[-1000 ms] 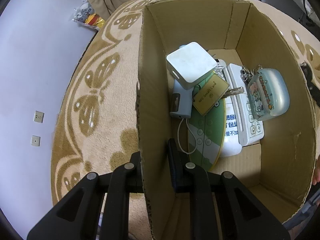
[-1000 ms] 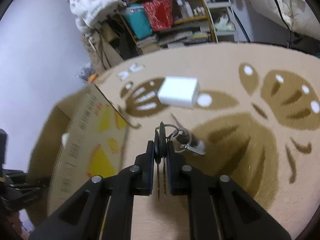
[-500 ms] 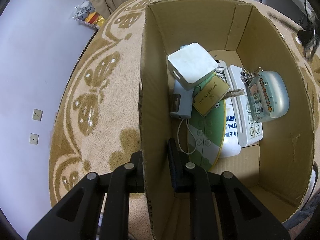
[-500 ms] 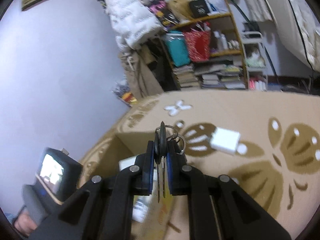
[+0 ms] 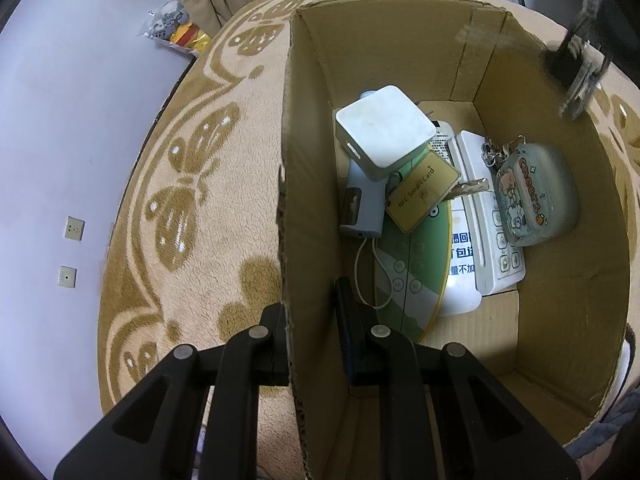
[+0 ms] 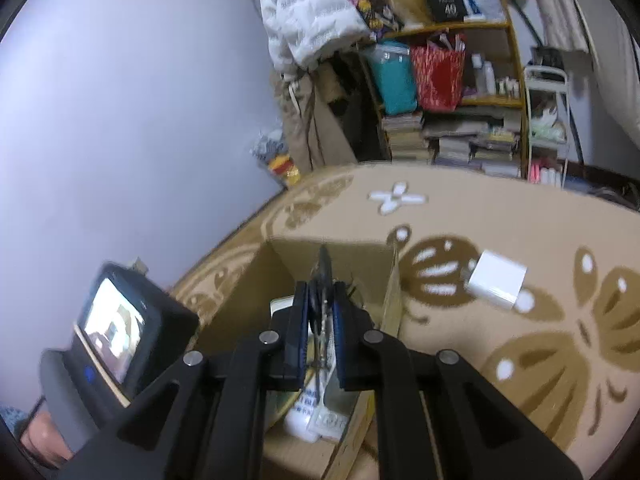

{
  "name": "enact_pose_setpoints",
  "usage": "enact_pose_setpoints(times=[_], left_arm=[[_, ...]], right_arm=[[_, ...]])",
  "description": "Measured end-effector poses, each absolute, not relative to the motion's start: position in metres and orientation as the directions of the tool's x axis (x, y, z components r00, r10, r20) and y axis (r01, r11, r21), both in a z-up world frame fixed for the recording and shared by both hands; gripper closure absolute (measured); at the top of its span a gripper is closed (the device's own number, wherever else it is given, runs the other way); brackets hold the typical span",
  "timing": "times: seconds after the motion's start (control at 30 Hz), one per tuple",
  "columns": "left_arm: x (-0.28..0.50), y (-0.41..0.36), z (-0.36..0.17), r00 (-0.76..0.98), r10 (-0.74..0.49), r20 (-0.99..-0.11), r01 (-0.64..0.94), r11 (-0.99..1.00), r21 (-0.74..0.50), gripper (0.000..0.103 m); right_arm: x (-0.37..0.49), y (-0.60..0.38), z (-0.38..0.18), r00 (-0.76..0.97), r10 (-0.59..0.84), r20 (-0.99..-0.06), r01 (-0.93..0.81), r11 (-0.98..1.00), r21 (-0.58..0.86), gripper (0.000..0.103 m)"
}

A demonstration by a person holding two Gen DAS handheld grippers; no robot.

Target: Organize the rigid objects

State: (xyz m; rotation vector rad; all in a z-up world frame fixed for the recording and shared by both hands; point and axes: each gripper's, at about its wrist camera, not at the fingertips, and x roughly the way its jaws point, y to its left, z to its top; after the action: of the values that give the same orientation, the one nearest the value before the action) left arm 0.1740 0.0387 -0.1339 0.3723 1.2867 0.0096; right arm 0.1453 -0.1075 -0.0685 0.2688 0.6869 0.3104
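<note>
Keys [image 6: 322, 280], clamped in right gripper [image 6: 321, 334], have moved from carpet to above box [image 5: 404, 46], frame centre; left gripper [image 5: 310, 330] pinches box wall — drop is next.

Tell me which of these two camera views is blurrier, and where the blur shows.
Right wrist view: blurrier, with the carpet and white charger smeared by motion. Left wrist view: the cardboard box contents are sharp; only the keys at the top right corner are streaked. Both bend straight edges, fisheye style.
</note>
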Motion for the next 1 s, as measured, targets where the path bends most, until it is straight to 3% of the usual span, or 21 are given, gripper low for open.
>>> enact_pose_setpoints(times=[0.63,0.83,0.9,0.97,1.0], left_arm=[[0.173,0.039,-0.134,0.29,0.208,-0.934,0.198,0.942,0.272,0.086],[0.173,0.039,-0.134,0.291,0.209,-0.933,0.199,0.941,0.273,0.086],[0.173,0.038,-0.134,0.289,0.206,-0.935,0.197,0.943,0.268,0.086],[0.173,0.038,-0.134,0.29,0.205,-0.935,0.197,0.943,0.268,0.086],[0.173,0.038,-0.134,0.29,0.206,-0.935,0.198,0.943,0.269,0.086]], right_arm=[[0.142,-0.115,-0.088,0.707,0.346,-0.617,-0.142,0.924,0.355,0.093],[0.144,-0.134,-0.092,0.703,0.309,-0.64,-0.097,0.934,0.344,0.088],[0.148,-0.143,-0.093,0.707,0.286,-0.647,-0.076,0.94,0.332,0.075],[0.153,-0.151,-0.093,0.713,0.27,-0.647,-0.058,0.942,0.33,0.047],[0.157,-0.157,-0.094,0.717,0.263,-0.645,-0.048,0.942,0.331,0.044]])
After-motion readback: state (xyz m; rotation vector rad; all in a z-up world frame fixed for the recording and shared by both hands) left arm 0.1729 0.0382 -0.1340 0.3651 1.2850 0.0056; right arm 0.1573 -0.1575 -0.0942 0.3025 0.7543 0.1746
